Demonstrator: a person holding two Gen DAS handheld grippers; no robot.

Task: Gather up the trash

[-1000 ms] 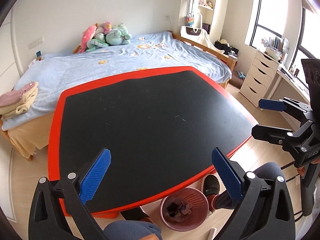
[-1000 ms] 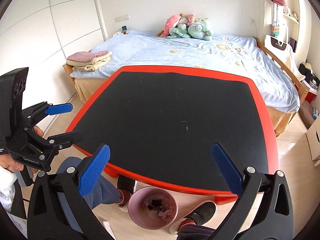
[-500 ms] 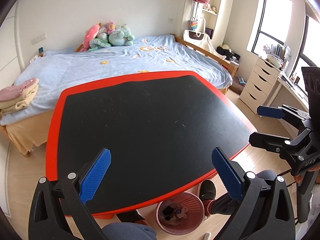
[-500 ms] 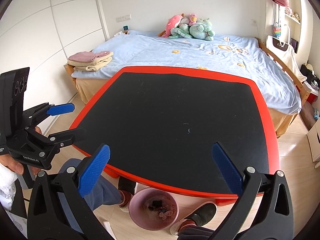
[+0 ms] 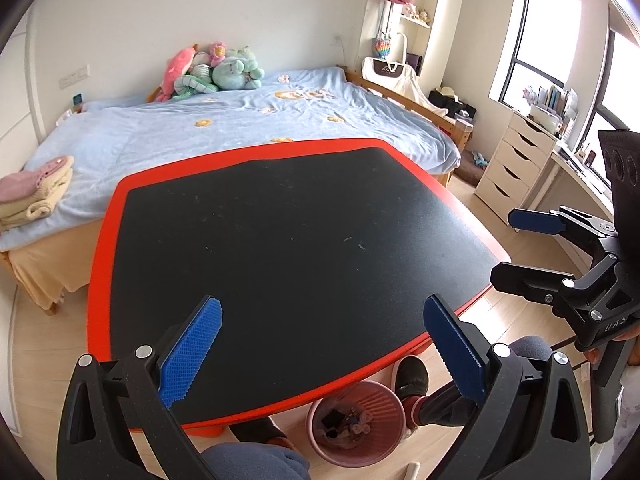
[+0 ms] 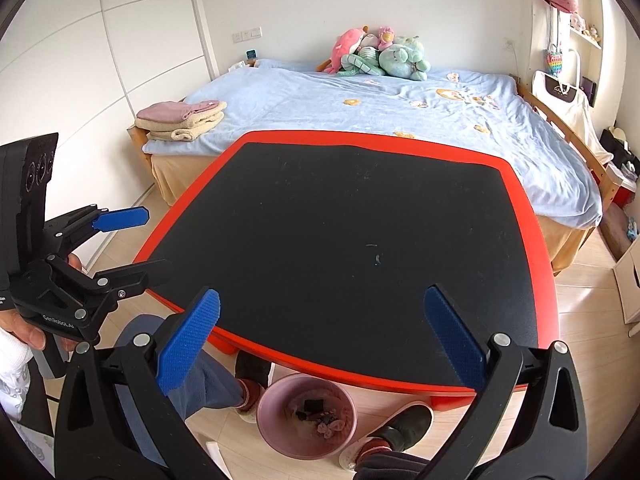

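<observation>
From the left wrist view, the left claw hangs above the near edge of the table, wide apart and holding nothing. Its two blue pads are bumpy like little dots, on black arms. The right claw floats off to the right, past the table's corner, also spread wide with nothing in it. Next to a second ago, the camera has lifted and pulled back a bit: more of the floor shows, and the pink trash bin sits lower in the picture. The bin is round with ribbed sides, and it stands on the wooden floor just under the table's near edge, between two feet in dark slippers. Small scraps of trash lie inside it. The table has a flat black top that looks a bit rough, with a smooth red rim.

From the right wrist view, the right claw hangs over the same near edge, wide apart and empty. The left claw is out on the left, held by a hand, its jaws spread too. Here the bin has also slid lower than before. It is down on the floor below the red rim, with dark and pink bits of trash in it. Behind the table is a bed with a soft blue cover, a heap of plush toys, and folded towels.
</observation>
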